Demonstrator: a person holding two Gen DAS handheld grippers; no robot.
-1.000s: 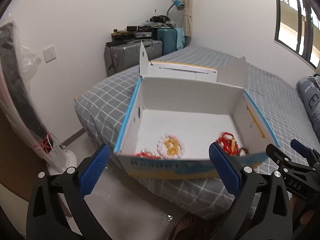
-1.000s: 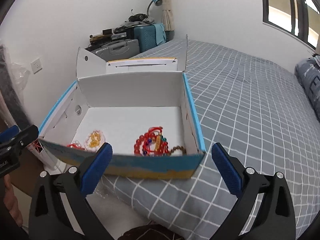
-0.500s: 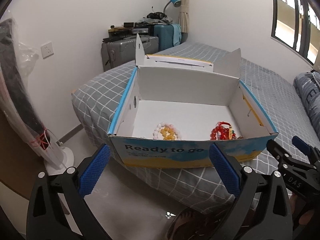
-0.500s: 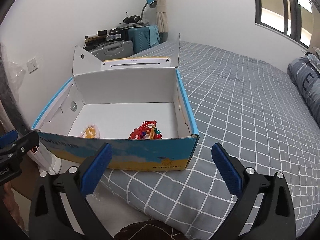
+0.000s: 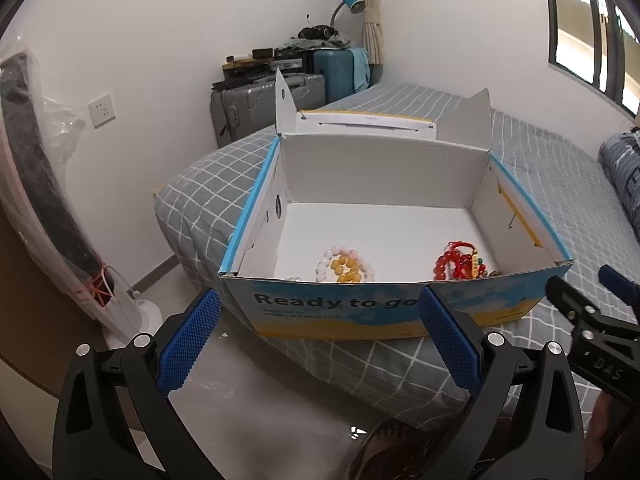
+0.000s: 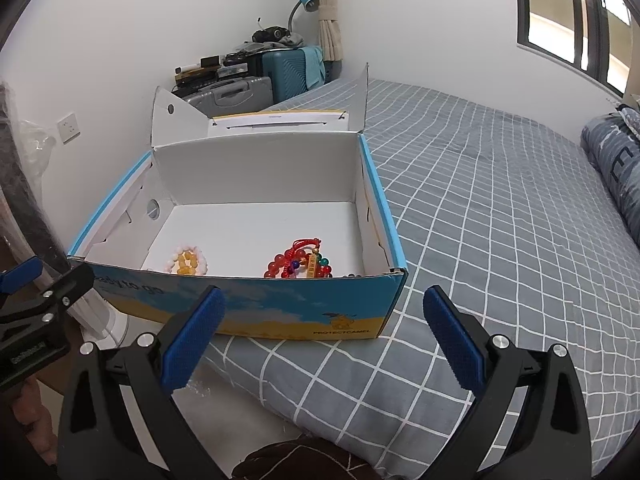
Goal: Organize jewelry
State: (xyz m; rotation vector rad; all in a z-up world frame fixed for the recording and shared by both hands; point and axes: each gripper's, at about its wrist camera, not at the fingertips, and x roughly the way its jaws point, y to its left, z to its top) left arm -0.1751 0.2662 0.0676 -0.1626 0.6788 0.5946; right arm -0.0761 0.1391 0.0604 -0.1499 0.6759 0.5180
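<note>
We hold the left claw (image 5: 320,336) wide open and empty, short of the box's printed front wall; its blue pads (image 5: 188,344) touch nothing. At far left a bagged standing fan (image 5: 48,208) leans by the white wall, beside a wall socket (image 5: 103,110); behind the bed's corner stand a grey suitcase (image 5: 248,104) and a teal suitcase (image 5: 334,72), with a blue desk lamp (image 5: 348,2) above them.

The open cardboard box (image 5: 380,312) rests on the grey checked bed (image 6: 500,208), at the corner nearest us, its lid folded back; the front wall reads "Ready to go". Inside, near the front wall, the jewelry lies in two groups, well apart: to the left, a pale pink bead bracelet (image 5: 346,268) ringing a yellow bead bracelet (image 5: 347,269); to the right, a tangle of red bead bracelets (image 5: 460,266) with a red cord tassel and a gold charm. The rest of the white box floor is bare.

We hold the right claw (image 6: 324,336) equally wide open and empty, also short of the box front, over the bed's edge; to its right a dark patterned pillow (image 6: 616,168) lies by the window wall.
</note>
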